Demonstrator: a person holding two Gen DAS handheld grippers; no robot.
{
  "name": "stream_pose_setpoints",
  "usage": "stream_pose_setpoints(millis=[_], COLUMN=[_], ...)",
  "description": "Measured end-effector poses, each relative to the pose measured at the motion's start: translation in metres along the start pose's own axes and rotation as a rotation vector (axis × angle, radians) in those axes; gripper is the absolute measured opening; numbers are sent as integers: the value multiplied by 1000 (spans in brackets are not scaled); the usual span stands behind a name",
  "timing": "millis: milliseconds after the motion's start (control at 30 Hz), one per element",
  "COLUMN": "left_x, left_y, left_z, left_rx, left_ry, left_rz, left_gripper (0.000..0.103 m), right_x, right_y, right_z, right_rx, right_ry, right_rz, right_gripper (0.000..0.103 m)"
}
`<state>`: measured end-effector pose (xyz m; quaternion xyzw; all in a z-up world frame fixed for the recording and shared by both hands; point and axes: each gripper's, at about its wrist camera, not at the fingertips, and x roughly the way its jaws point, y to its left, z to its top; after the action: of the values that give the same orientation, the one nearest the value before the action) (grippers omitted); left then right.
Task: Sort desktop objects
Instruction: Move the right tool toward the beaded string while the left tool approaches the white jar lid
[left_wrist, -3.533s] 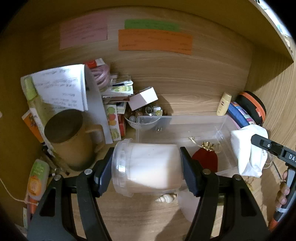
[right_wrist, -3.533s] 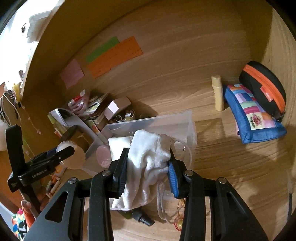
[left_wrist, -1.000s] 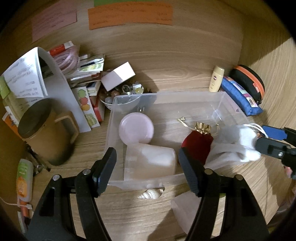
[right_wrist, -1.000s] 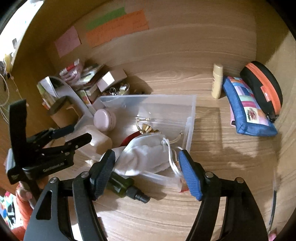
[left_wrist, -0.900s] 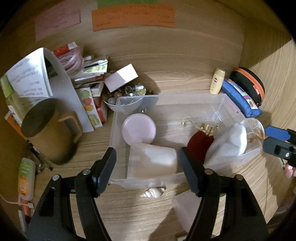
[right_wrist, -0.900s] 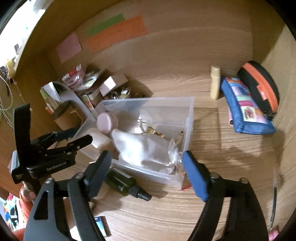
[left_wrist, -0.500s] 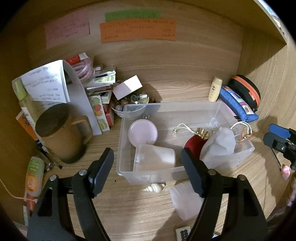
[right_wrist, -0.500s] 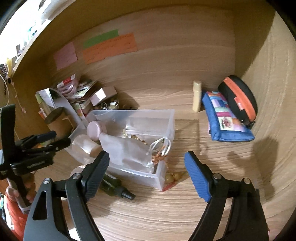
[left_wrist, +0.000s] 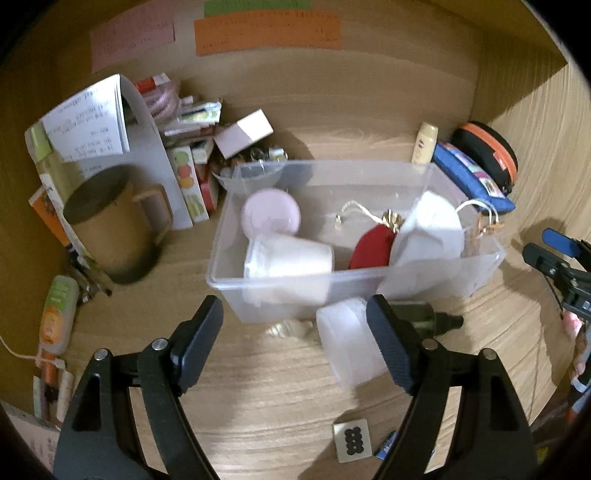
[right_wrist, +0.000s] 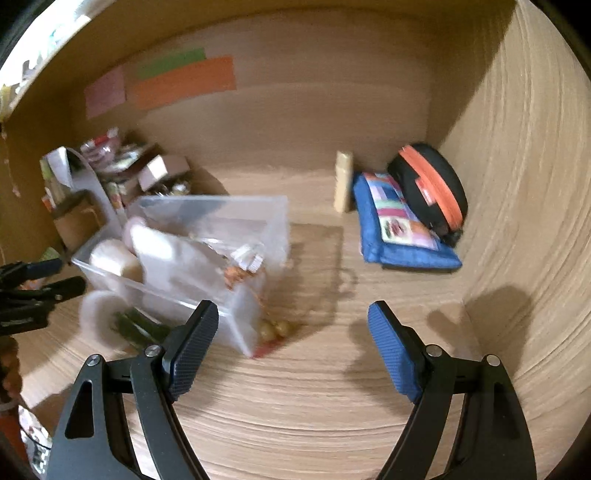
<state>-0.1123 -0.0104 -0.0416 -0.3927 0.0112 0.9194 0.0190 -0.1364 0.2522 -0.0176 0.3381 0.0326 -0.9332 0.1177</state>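
Note:
A clear plastic bin (left_wrist: 476, 275) stands on the wooden desk. In it lie a white jar (left_wrist: 288, 256) on its side, a pink round lid (left_wrist: 270, 216), a red pouch (left_wrist: 371, 247) and a white cloth bag (left_wrist: 430, 230). My left gripper (left_wrist: 295, 341) is open and empty in front of the bin. My right gripper (right_wrist: 291, 350) is open and empty to the right of the bin (right_wrist: 236, 218). A white jar (left_wrist: 351, 341), a dark green bottle (left_wrist: 424, 317) and a shell (left_wrist: 290, 328) lie on the desk in front of the bin.
A brown mug (left_wrist: 110, 229), papers and small boxes (left_wrist: 243, 133) crowd the back left. A cream tube (right_wrist: 342, 181), a blue pouch (right_wrist: 399, 225) and a black-orange case (right_wrist: 430, 184) stand at the back right. Beads (right_wrist: 275, 328) lie beside the bin's corner.
Both grippers let go of the jar and the cloth bag into the bin and have drawn back towards the front. The right gripper has swung to the right.

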Motion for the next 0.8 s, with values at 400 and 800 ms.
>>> stream_pose_setpoints(millis=[400, 800], left_x=[0, -3], left_y=[-7, -24], left_z=[-12, -15], left_rx=[-34, 2], left_ry=[5, 24], left_rz=[-34, -72], left_gripper=[83, 83], right_x=[57, 77], right_y=[-17, -6], right_z=[-15, -15], right_rx=[-26, -108], right_ry=[158, 195], right_rz=[34, 67], right_gripper=[80, 73])
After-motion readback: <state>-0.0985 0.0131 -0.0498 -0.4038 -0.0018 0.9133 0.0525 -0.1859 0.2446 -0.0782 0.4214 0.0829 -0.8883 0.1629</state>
